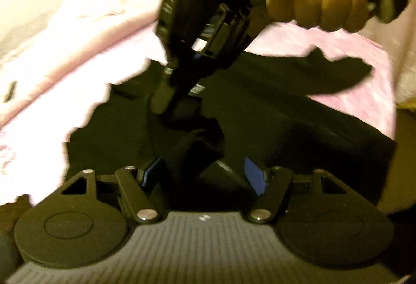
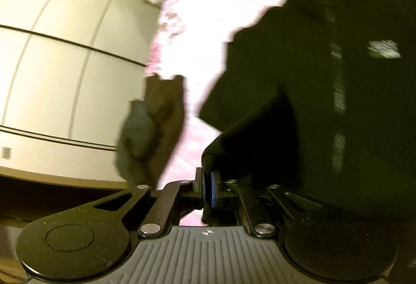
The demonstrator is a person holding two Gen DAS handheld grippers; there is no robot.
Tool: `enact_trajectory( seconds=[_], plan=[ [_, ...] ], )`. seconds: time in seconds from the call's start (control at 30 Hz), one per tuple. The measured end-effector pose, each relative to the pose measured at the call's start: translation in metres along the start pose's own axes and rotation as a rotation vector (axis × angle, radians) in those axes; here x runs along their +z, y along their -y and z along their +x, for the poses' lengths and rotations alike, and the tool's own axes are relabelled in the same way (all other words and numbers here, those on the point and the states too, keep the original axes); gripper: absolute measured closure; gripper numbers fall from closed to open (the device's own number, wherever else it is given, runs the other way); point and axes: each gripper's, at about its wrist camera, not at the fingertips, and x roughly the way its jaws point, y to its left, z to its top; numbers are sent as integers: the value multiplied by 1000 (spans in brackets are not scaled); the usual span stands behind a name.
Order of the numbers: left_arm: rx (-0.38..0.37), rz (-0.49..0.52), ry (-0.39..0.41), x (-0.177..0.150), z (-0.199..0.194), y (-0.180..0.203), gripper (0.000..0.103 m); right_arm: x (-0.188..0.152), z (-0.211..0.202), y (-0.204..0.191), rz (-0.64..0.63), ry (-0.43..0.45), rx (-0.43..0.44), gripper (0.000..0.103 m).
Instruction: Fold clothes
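A black zip jacket [image 1: 273, 112] lies spread on a pink bedcover [image 1: 85, 50]. In the right wrist view its zipper and a white chest logo [image 2: 384, 48] show on the jacket [image 2: 299, 76]. My right gripper [image 2: 208, 185] is shut on a dark cuff or edge of the jacket. In the left wrist view the right gripper [image 1: 179, 115] comes down from above, held by a hand [image 1: 319, 0], and pinches up a ridge of the fabric. My left gripper [image 1: 205, 174] is open, its blue pads [image 1: 256, 176] wide apart, with that raised ridge running between them.
White cabinet doors [image 2: 65, 63] stand beside the bed on the left. A brown and grey bundle of cloth [image 2: 153, 123] hangs at the bed's edge. The pink bedcover [image 2: 187, 37] stretches beyond the jacket. The image is motion-blurred.
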Motion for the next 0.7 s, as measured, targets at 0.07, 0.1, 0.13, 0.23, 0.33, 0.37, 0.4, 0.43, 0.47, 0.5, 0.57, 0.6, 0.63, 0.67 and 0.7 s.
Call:
enact_trajectory(
  seconds=[0.07, 0.1, 0.13, 0.23, 0.33, 0.37, 0.4, 0.43, 0.47, 0.5, 0.57, 0.6, 0.63, 0.67, 0.7],
  plan=[
    [89, -18, 12, 4, -8, -13, 37, 10, 11, -23, -3, -14, 40, 101],
    [133, -26, 17, 6, -12, -19, 41, 15, 19, -35, -9, -18, 55, 101],
    [178, -35, 23, 8, -16, -25, 57, 19, 25, -47, -24, -18, 62, 100],
    [268, -123, 38, 4, -35, -65, 88, 33, 42, -83, -121, 24, 87, 100],
    [343, -241, 57, -8, -59, -128, 91, 44, 52, -111, -191, 106, 150, 52],
    [371, -283, 62, -15, -68, -154, 91, 43, 52, -114, -216, 133, 138, 23],
    [399, -324, 66, -21, -76, -181, 91, 41, 53, -114, -237, 149, 117, 20],
    [427, -366, 71, -28, -85, -207, 91, 39, 53, -113, -257, 166, 97, 20],
    [455, -408, 75, -34, -93, -233, 91, 37, 54, -113, -278, 183, 76, 20],
    [482, -450, 80, -41, -101, -260, 91, 33, 55, -104, -269, 184, 49, 20],
    [577, -541, 57, -62, -113, -319, 91, 21, 58, -76, -209, 165, -14, 20],
    [636, -607, 27, -76, -114, -351, 90, 13, 58, -58, -176, 158, -48, 20],
    [689, -681, -15, -92, -114, -378, 81, 4, 55, -39, -137, 160, -90, 20],
    [735, -756, -63, -109, -113, -401, 75, -6, 50, -22, -96, 166, -137, 20],
    [779, -821, -103, -125, -113, -419, 72, -17, 44, -3, -53, 174, -186, 20]
  ],
)
